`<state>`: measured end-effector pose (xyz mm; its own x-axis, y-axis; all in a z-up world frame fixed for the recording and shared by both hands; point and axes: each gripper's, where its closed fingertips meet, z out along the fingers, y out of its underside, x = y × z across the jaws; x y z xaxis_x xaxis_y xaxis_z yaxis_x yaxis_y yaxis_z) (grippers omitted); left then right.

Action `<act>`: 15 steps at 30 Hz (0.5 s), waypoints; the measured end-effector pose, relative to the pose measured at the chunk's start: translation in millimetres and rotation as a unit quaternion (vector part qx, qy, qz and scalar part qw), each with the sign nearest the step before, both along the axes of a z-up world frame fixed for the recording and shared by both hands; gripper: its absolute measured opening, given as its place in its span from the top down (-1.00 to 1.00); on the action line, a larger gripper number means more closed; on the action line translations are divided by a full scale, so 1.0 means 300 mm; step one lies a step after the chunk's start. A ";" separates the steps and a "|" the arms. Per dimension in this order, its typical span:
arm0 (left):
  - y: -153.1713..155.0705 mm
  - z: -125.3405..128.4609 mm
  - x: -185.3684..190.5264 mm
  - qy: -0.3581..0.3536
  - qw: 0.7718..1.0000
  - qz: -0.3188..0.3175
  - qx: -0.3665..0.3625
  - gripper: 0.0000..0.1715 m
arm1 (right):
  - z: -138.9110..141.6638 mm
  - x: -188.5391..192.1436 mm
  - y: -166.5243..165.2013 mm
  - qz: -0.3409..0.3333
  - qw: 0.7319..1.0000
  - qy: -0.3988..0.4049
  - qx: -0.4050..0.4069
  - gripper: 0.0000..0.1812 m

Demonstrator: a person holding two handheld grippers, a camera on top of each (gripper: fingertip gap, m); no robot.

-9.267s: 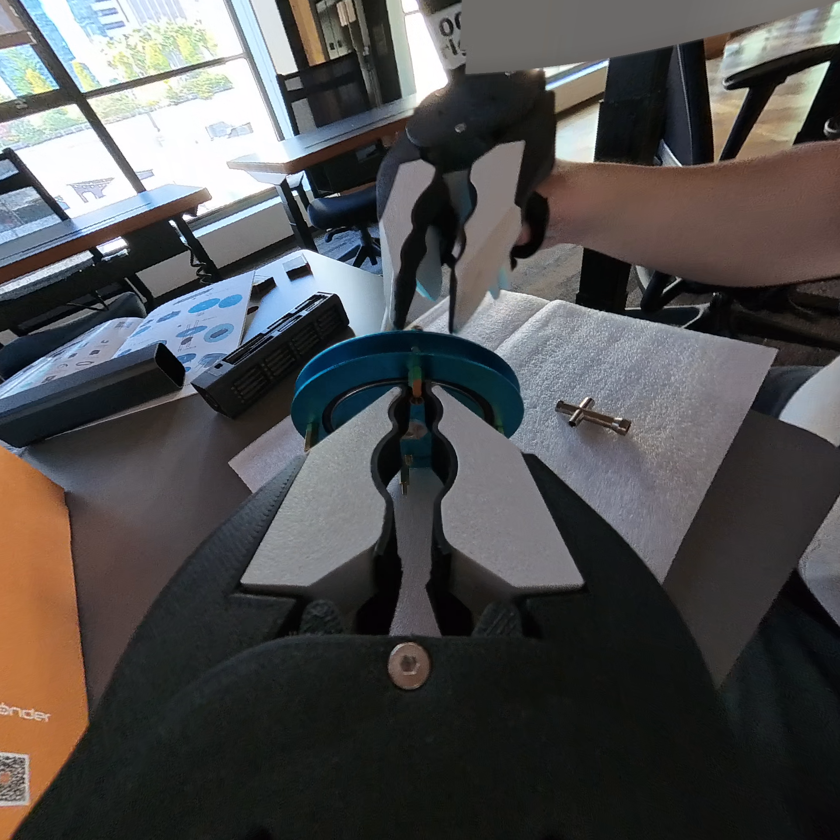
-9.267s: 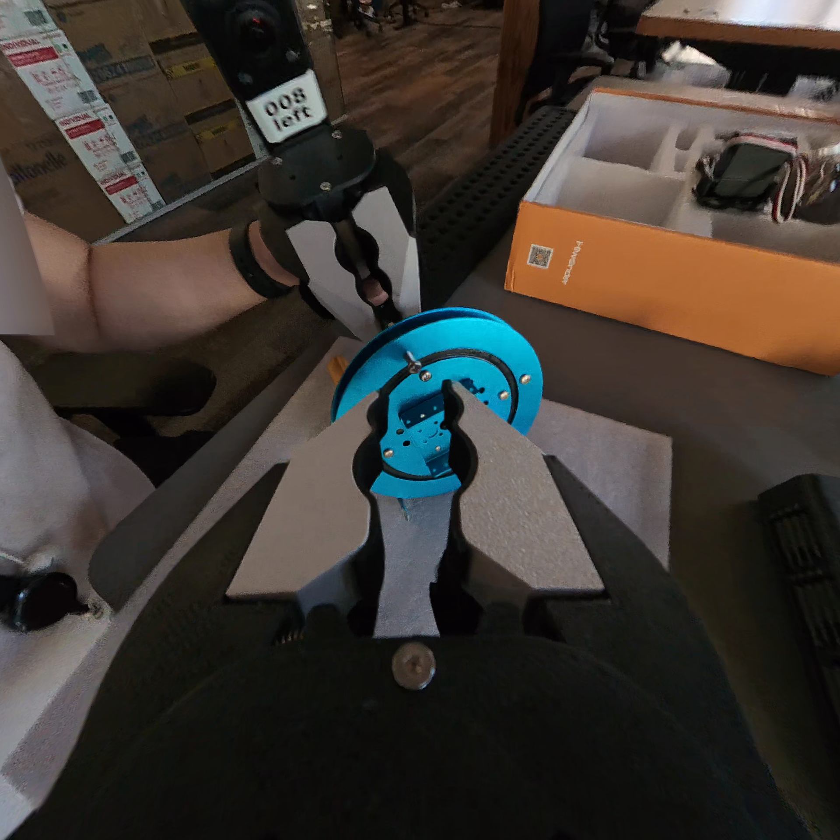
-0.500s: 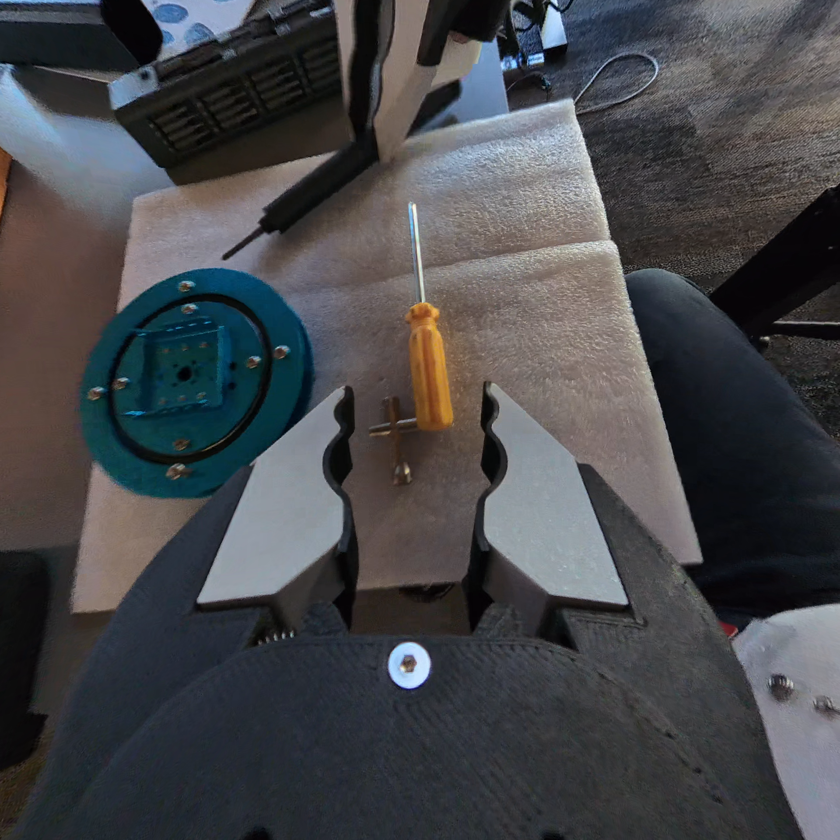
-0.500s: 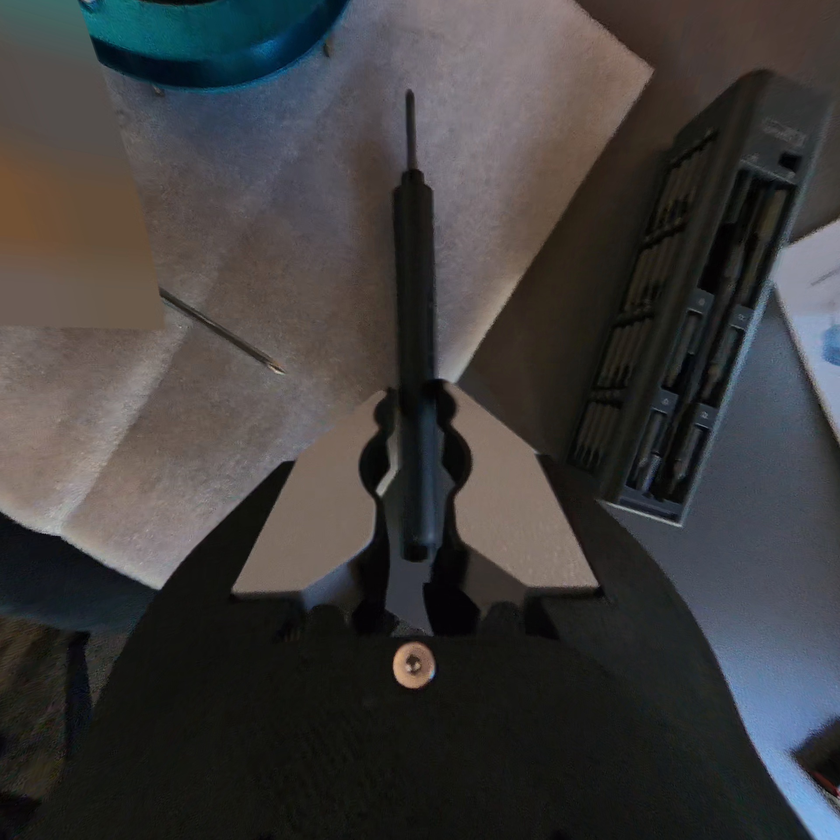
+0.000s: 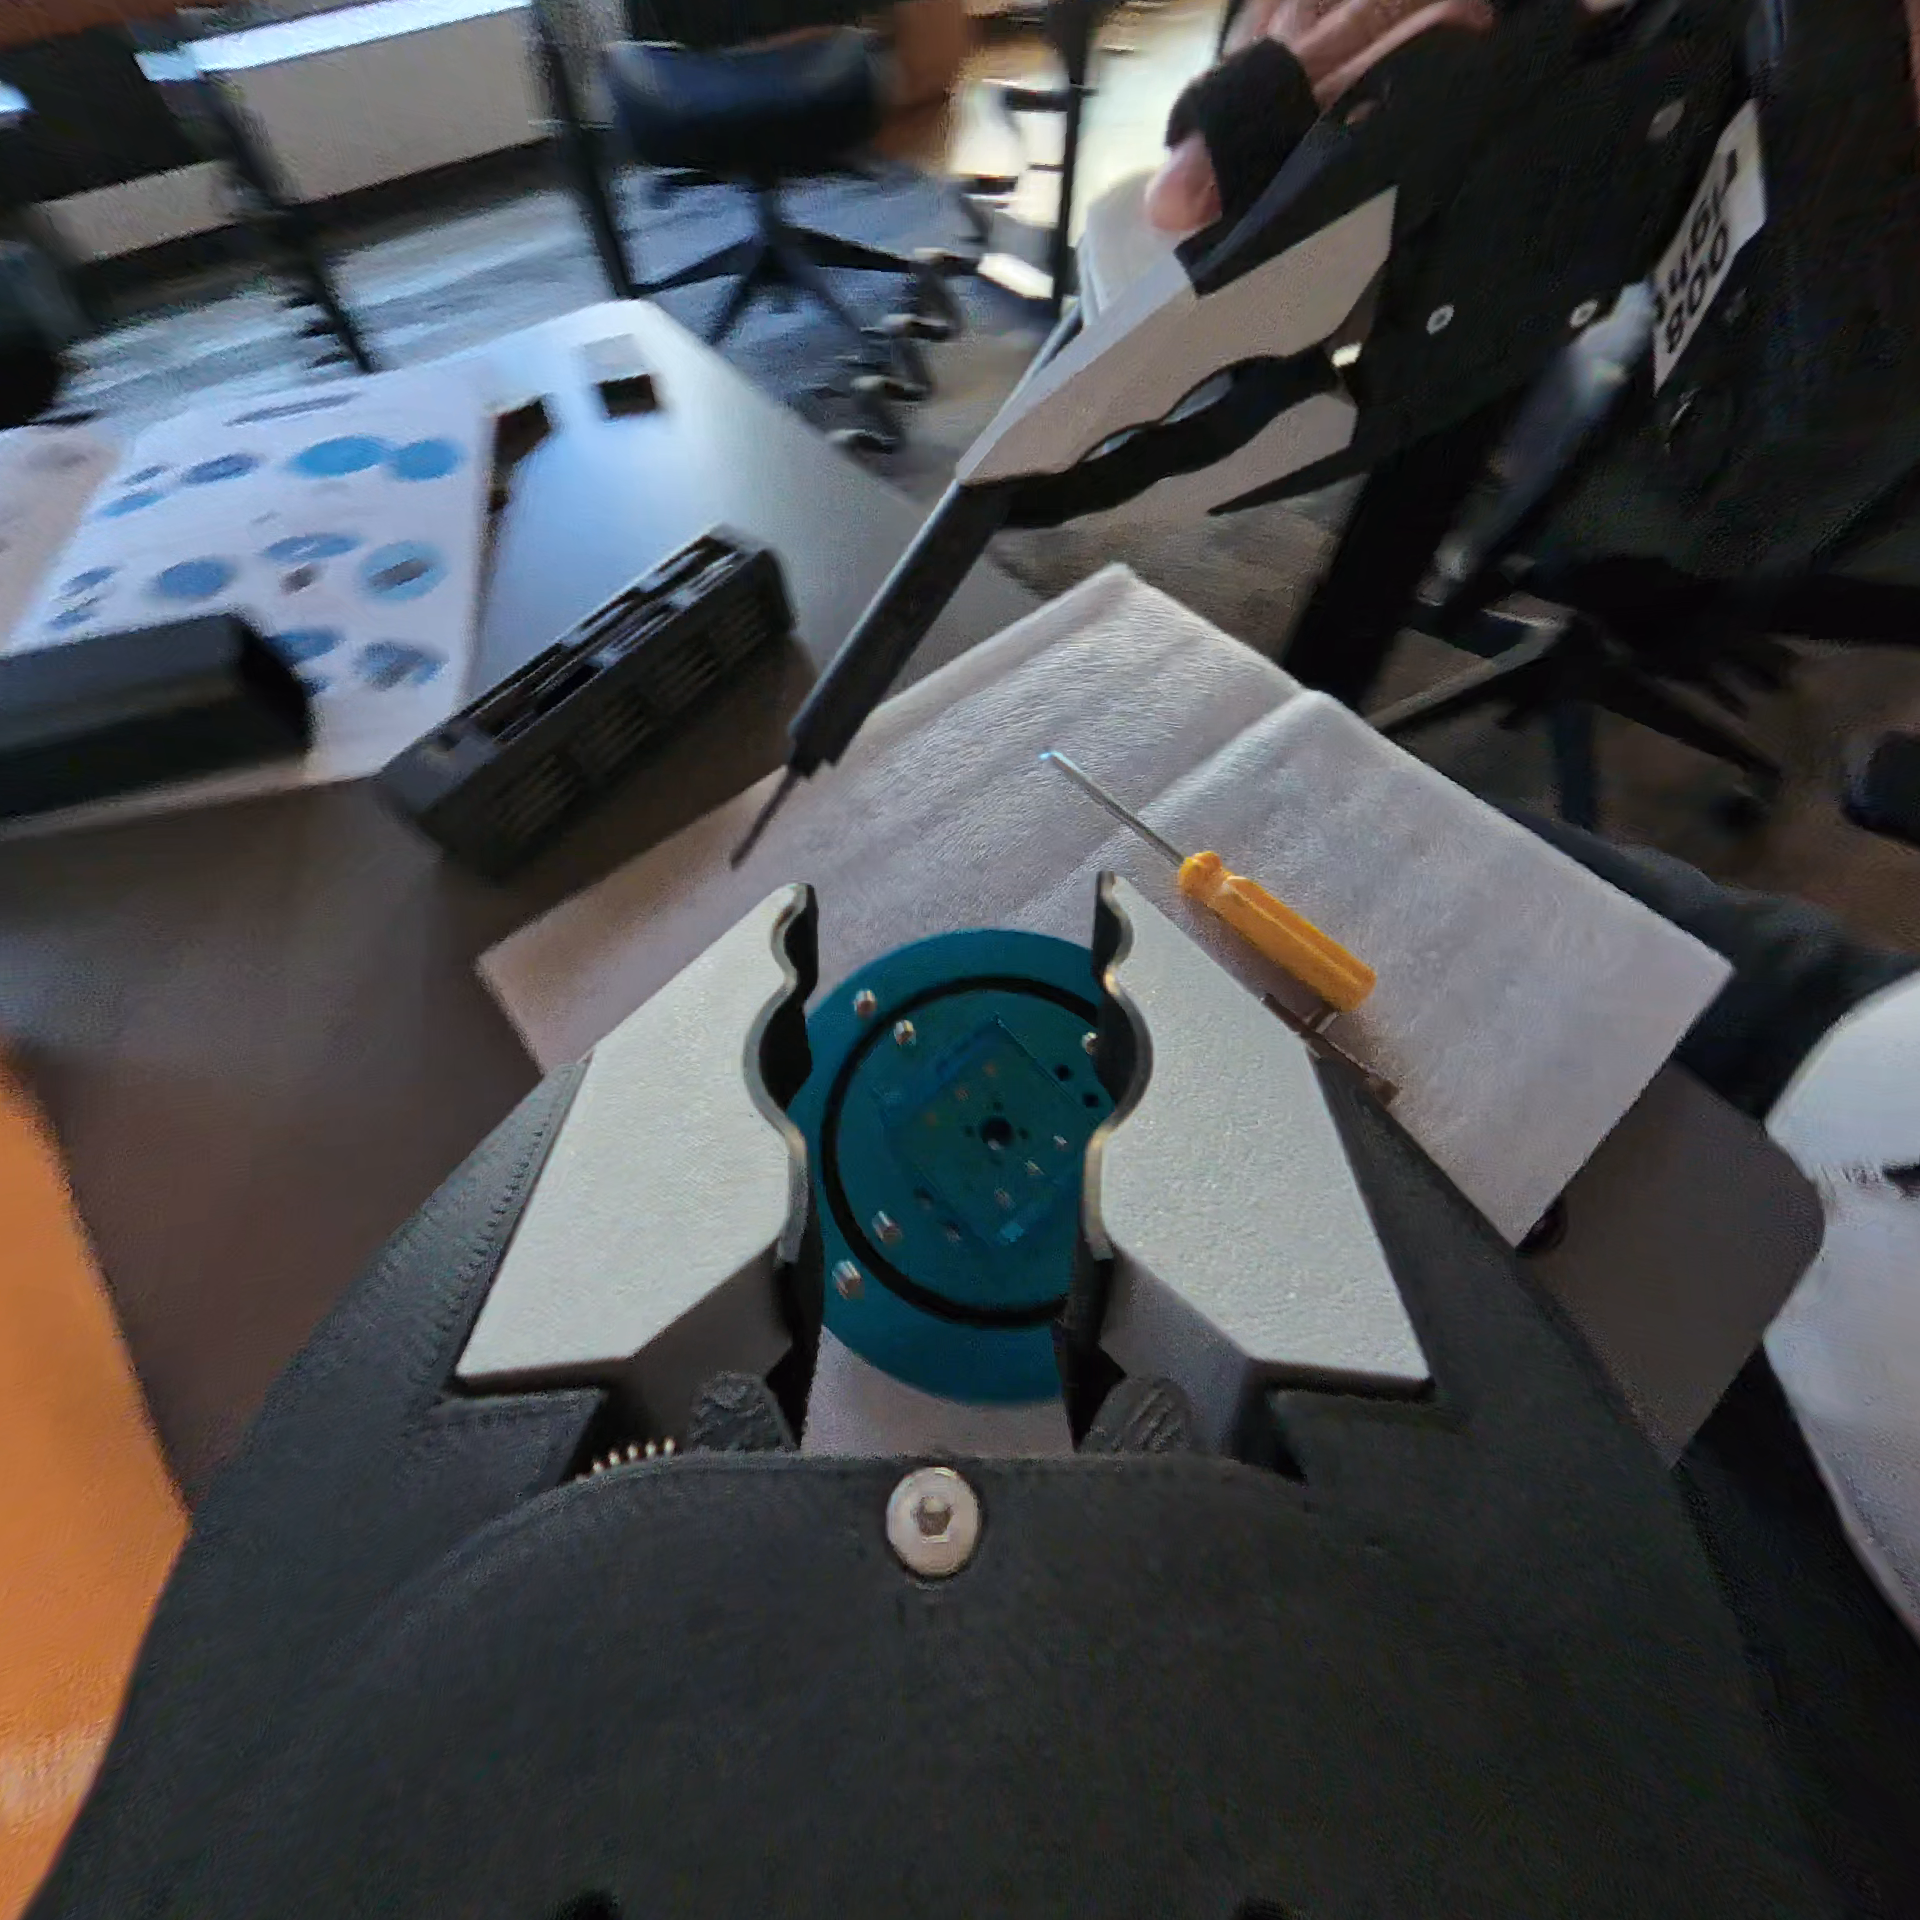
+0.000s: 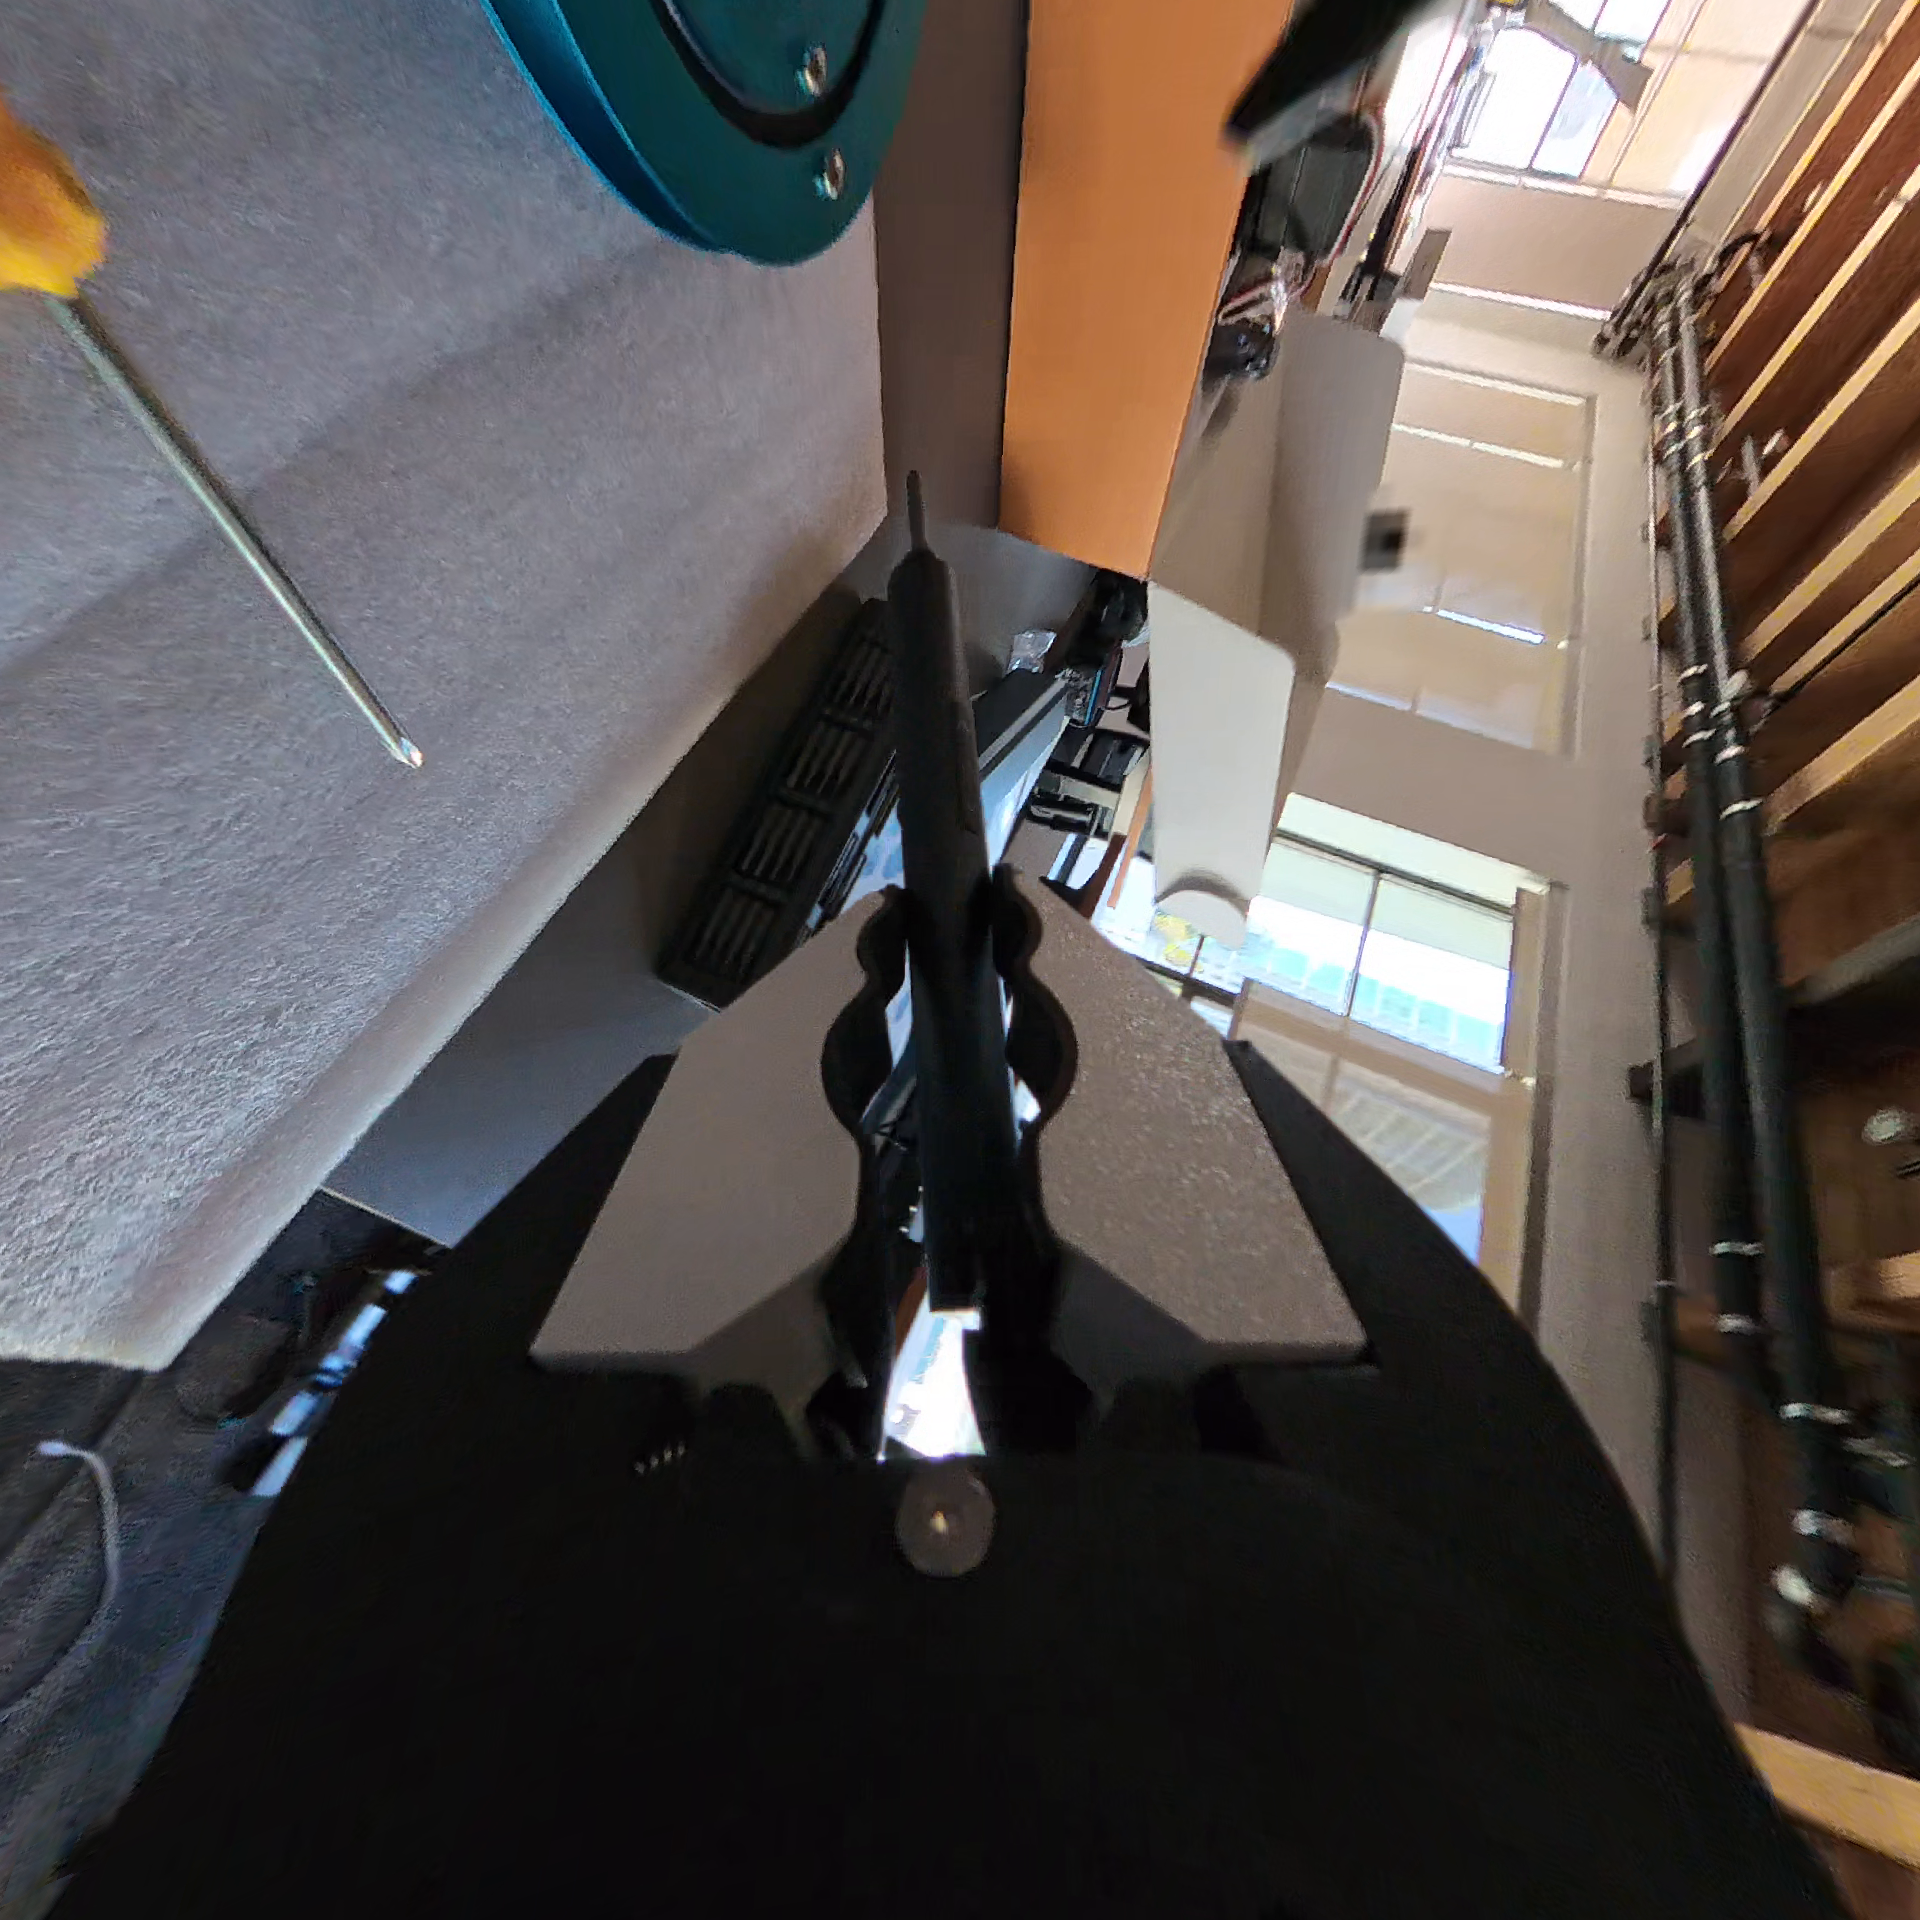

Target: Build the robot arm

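Observation:
A blue metal disc (image 5: 956,1143) with screws lies flat on the white foam pad (image 5: 1455,935). My left gripper (image 5: 951,925) is open and empty, and the disc shows between its fingers, which do not clamp it. My right gripper (image 6: 945,894) is shut on a black screwdriver (image 6: 935,810). In the left wrist view the right gripper (image 5: 982,483) holds this screwdriver (image 5: 883,644) tip-down above the pad's far edge. The disc's edge (image 6: 727,135) shows at the top of the right wrist view.
An orange-handled screwdriver (image 5: 1273,935) lies on the pad right of the disc, next to a small metal key (image 5: 1311,1023). A black bit case (image 5: 592,707), a dark box (image 5: 135,696) and a printed sheet (image 5: 260,520) lie behind. An orange box (image 6: 1101,291) stands at the left. Across from one pair of fingers to the other is roughly 12 centimetres. From the right gripper's tips to the black bit case (image 5: 592,707) is close to 15 centimetres. It is also in sight in the right wrist view (image 6: 857,769).
The disc, held upright by both grippers 9.3 s ago, now lies flat. In the last half second my left gripper moved left over it, and my right gripper lifted and rolled the black screwdriver.

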<state>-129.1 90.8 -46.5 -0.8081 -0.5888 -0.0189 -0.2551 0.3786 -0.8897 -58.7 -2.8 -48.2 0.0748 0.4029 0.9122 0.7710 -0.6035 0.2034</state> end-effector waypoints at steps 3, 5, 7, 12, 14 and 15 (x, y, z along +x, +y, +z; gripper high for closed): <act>-0.040 -0.031 0.089 0.003 0.993 -0.114 0.018 0.36 | 0.035 -0.067 0.018 0.008 0.999 -0.040 -0.033 0.83; -0.072 -0.043 0.096 0.018 0.984 -0.177 0.024 0.45 | 0.062 -0.102 0.031 0.005 0.997 -0.055 -0.048 0.83; -0.100 -0.046 0.097 0.022 0.978 -0.205 0.038 0.43 | 0.087 -0.125 0.039 -0.005 0.997 -0.060 -0.056 0.83; -0.166 -0.023 0.056 -0.014 0.965 -0.253 0.063 0.69 | 0.133 -0.185 0.073 -0.011 0.996 -0.066 -0.061 0.83; -0.169 -0.032 0.039 -0.012 0.960 -0.266 0.084 0.80 | 0.136 -0.201 0.077 -0.020 0.995 -0.069 -0.076 0.82; -0.169 -0.033 0.026 -0.005 0.959 -0.270 0.087 0.81 | 0.142 -0.204 0.079 -0.024 0.993 -0.077 -0.082 0.82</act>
